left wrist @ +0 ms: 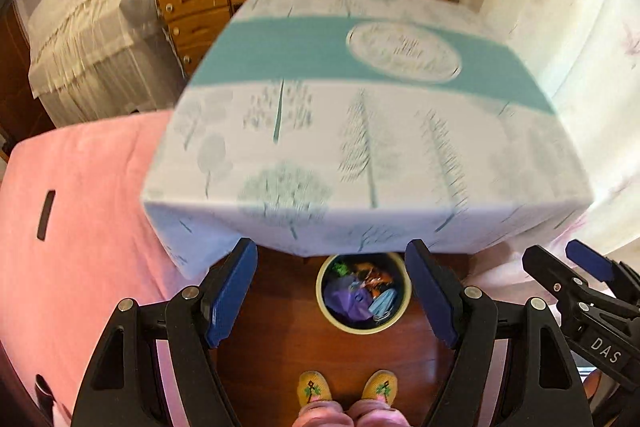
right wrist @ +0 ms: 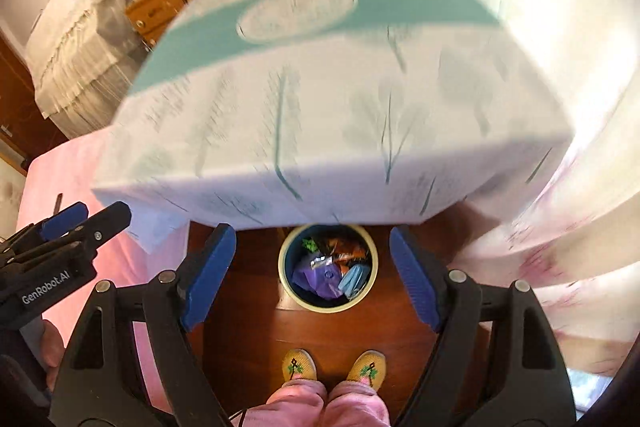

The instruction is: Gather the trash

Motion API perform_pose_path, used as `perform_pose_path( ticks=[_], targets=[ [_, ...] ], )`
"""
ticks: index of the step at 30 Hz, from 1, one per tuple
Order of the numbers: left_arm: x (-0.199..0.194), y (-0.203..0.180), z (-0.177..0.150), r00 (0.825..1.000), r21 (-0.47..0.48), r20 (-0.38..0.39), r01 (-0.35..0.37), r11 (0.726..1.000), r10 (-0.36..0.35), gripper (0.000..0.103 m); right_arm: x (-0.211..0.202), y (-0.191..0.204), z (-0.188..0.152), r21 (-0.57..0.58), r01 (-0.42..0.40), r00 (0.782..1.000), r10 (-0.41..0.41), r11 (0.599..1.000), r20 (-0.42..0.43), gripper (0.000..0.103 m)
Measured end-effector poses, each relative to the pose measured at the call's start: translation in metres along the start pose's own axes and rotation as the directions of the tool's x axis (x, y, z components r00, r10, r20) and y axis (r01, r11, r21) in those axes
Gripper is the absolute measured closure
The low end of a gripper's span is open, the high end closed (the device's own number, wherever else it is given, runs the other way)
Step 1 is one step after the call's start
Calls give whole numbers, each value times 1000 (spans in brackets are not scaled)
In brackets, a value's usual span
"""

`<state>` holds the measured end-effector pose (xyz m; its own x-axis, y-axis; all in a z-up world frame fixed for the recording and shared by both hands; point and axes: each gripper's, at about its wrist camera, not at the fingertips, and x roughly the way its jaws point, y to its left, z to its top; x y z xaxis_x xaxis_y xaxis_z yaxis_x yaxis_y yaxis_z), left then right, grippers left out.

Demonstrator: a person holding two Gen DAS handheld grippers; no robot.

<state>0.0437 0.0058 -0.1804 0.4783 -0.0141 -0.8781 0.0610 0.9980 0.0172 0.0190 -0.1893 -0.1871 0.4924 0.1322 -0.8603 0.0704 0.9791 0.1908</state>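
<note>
A round cream-rimmed bin [left wrist: 360, 329] [right wrist: 328, 308] stands on the wooden floor far below both grippers, partly under the table's edge. It holds trash: a purple wrapper [left wrist: 348, 303] [right wrist: 320, 279], a blue face mask [left wrist: 384, 301] [right wrist: 354, 279], and orange and green scraps. My left gripper [left wrist: 332, 251] is open, nothing between its blue pads. My right gripper [right wrist: 313, 233] is open and empty too. They hang side by side, high above the bin. The right gripper [left wrist: 554, 253] shows at the left wrist view's right edge. The left gripper [right wrist: 102, 213] shows at the right wrist view's left edge.
A table under a white and teal tree-print cloth [left wrist: 360, 147] [right wrist: 320, 107] fills the middle, blurred. A pink-covered surface [left wrist: 80, 187] lies left, pale curtains [left wrist: 580, 27] right, a wooden dresser [left wrist: 200, 7] behind. A person's feet in yellow slippers [left wrist: 316, 387] stand on the floor.
</note>
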Motion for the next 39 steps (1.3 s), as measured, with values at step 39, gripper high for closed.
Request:
perform_pose_path(
  ticks=[39],
  targets=[
    [-100,-25,31,998,-59,64,-19,998,23,25,-110,38,55,-74,27,993,-18,997,116,26]
  ],
)
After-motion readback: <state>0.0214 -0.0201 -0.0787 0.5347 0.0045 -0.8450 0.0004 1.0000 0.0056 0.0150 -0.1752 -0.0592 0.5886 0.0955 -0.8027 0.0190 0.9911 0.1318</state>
